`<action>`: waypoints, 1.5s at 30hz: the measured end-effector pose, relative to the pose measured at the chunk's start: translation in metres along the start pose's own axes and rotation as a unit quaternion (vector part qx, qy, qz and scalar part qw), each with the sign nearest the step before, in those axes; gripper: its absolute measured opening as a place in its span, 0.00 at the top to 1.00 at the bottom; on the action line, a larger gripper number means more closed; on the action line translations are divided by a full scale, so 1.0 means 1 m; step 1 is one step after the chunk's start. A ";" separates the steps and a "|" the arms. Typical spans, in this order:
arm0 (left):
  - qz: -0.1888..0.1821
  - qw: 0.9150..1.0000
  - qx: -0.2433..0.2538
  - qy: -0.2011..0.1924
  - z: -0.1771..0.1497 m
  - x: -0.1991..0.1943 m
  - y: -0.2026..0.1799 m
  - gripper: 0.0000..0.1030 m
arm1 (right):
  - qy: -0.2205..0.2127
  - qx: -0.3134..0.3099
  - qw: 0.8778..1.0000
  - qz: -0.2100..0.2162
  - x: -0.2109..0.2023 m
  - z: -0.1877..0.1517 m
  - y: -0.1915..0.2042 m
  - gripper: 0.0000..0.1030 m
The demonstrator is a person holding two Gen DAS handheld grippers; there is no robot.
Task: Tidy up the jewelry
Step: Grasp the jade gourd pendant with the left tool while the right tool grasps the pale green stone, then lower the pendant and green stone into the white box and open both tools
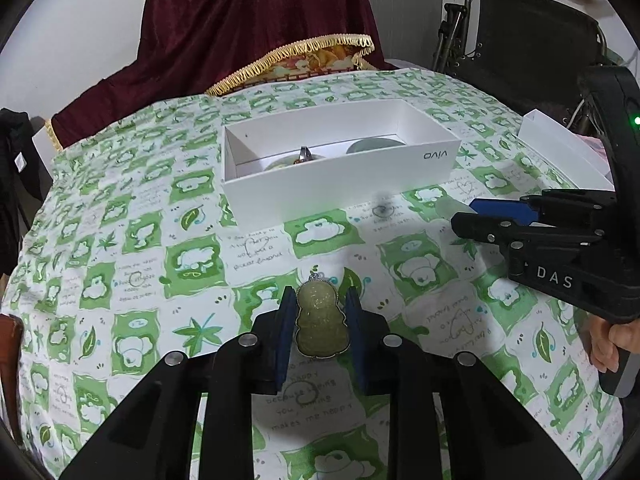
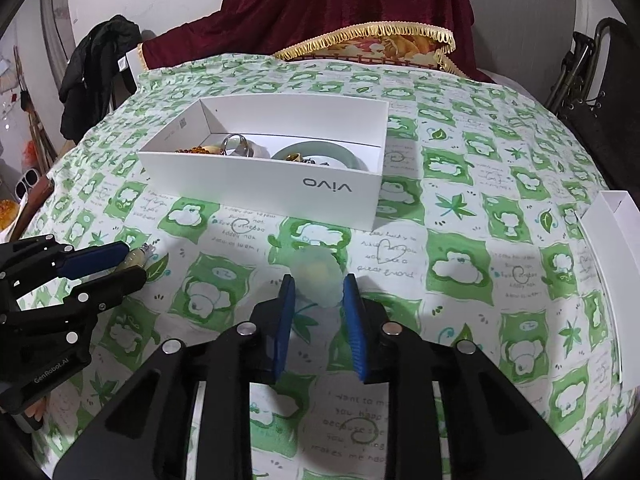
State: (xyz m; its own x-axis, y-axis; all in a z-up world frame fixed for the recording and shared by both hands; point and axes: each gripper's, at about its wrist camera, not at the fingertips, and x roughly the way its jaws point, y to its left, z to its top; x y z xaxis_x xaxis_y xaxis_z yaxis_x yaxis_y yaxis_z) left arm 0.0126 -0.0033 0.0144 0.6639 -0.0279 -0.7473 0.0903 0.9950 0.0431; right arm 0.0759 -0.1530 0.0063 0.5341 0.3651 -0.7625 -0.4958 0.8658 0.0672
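Observation:
My left gripper (image 1: 317, 300) is shut on a yellow-green jade Buddha pendant (image 1: 321, 322) with a silver bail, held between the blue pads just above the tablecloth. It also shows in the right wrist view (image 2: 134, 258). My right gripper (image 2: 318, 288) is closed on a translucent pale disc-shaped piece (image 2: 318, 276). The white vivo box (image 1: 340, 160) lies beyond both grippers and holds a silver ring (image 2: 238, 145), amber beads (image 2: 192, 150) and a green jade bangle (image 2: 320, 154). The right gripper shows at the right of the left wrist view (image 1: 464, 216).
A green-and-white patterned tablecloth (image 2: 460, 264) covers the table. A second white box part (image 2: 612, 264) lies at the right edge. A dark red draped cloth with gold fringe (image 2: 360, 16) stands behind the table. A black folding chair (image 1: 532, 44) is at the back right.

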 end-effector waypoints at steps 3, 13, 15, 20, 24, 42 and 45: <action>0.004 1.000 0.002 -0.008 0.000 -0.003 0.000 0.76 | -0.013 0.003 1.000 0.002 -0.006 0.000 -0.001 0.77; 0.015 0.999 0.006 -0.038 0.006 -0.016 -0.002 0.76 | -0.061 0.009 0.998 0.019 -0.032 -0.007 -0.001 0.77; 0.014 0.999 0.003 -0.043 0.008 -0.018 -0.001 0.76 | -0.071 0.013 0.997 0.028 -0.037 -0.005 -0.001 0.77; 0.007 0.999 -0.010 -0.052 0.010 -0.023 0.006 0.76 | -0.084 0.020 0.995 0.039 -0.044 -0.004 -0.003 0.77; -0.001 0.998 -0.029 -0.059 0.010 -0.030 0.016 0.76 | -0.088 0.026 0.994 0.050 -0.047 -0.006 -0.004 0.77; 0.006 0.995 -0.040 -0.093 0.055 -0.049 0.034 0.76 | -0.159 0.014 0.986 0.058 -0.080 0.005 -0.001 0.77; 0.002 0.994 -0.039 -0.099 0.074 -0.049 0.032 0.76 | -0.167 0.017 0.984 0.058 -0.084 0.022 -0.004 0.77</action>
State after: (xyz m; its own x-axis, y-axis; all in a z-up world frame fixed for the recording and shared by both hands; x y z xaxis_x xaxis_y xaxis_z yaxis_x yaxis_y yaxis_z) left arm 0.0382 0.0227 0.1011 0.7976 -0.0350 -0.6022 0.0355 0.9993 -0.0111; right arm 0.0477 -0.1797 0.0840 0.6736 0.5486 -0.4953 -0.5457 0.8211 0.1673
